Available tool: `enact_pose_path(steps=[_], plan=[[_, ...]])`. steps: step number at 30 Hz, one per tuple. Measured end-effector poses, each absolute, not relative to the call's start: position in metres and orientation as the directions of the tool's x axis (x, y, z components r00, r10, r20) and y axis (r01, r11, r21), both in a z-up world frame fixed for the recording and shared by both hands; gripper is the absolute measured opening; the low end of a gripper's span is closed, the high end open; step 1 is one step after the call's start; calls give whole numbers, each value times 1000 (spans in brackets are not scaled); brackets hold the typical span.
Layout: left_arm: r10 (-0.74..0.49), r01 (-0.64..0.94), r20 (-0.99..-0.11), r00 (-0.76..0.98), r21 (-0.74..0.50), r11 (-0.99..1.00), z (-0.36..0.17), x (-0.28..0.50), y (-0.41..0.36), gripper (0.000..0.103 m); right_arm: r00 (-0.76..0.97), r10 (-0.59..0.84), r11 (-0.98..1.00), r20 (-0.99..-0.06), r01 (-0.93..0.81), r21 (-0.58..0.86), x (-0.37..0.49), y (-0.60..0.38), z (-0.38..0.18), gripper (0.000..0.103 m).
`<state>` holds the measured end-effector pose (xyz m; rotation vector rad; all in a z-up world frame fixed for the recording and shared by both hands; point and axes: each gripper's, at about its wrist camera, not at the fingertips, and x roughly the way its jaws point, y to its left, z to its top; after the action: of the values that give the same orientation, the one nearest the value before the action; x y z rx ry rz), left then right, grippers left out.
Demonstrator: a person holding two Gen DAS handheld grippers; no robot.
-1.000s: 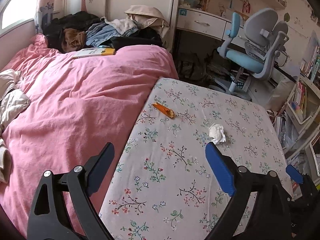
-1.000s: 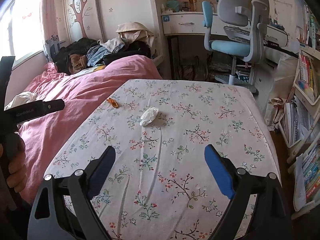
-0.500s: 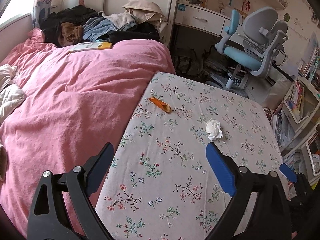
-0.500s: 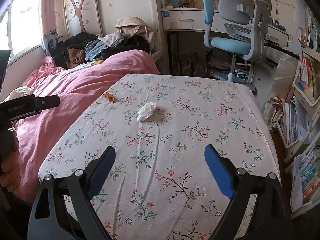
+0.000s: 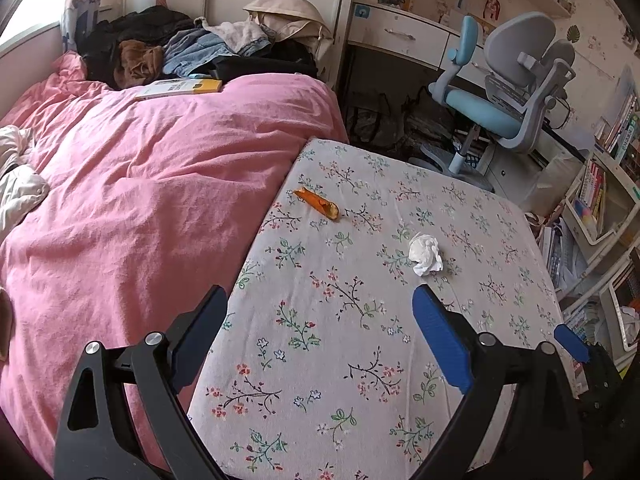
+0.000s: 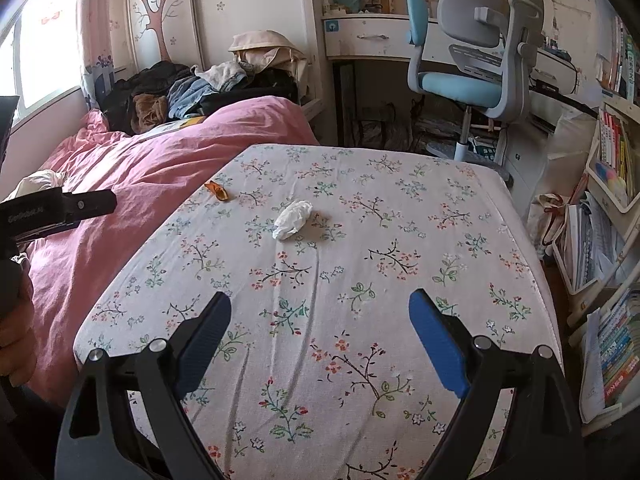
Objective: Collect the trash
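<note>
We've got both claws hovering over the floral sheet (image 6: 360, 280), and nothing is picked up yet. The left claw (image 5: 320, 332) is spread wide and empty; the right claw (image 6: 320, 332) is the same, wide and holding nothing. Our trash sits out on the sheet: a crumpled tissue (image 6: 292, 220) near the middle, and an orange peel (image 6: 218, 192) beyond it, close to the sheet's edge by the pink blanket (image 5: 140, 200). Both lie well ahead of the claws. Here's the worry: that tissue is light and soft, so a low approach could nudge it away, or the fingers could pinch a fold of sheet along with it. The peel lies flat, so we reckon it could slip out of a shallow bite.
</note>
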<state>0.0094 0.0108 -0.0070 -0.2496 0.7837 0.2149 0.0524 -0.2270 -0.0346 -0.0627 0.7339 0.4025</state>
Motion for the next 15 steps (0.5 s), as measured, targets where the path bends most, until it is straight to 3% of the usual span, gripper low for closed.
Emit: enact_pose_path(steps=[15], plan=[[86,-281,-722,687,-154,947,-7,10,14,90,669,319,923,-671,-380,59,50,-221,-38,87]])
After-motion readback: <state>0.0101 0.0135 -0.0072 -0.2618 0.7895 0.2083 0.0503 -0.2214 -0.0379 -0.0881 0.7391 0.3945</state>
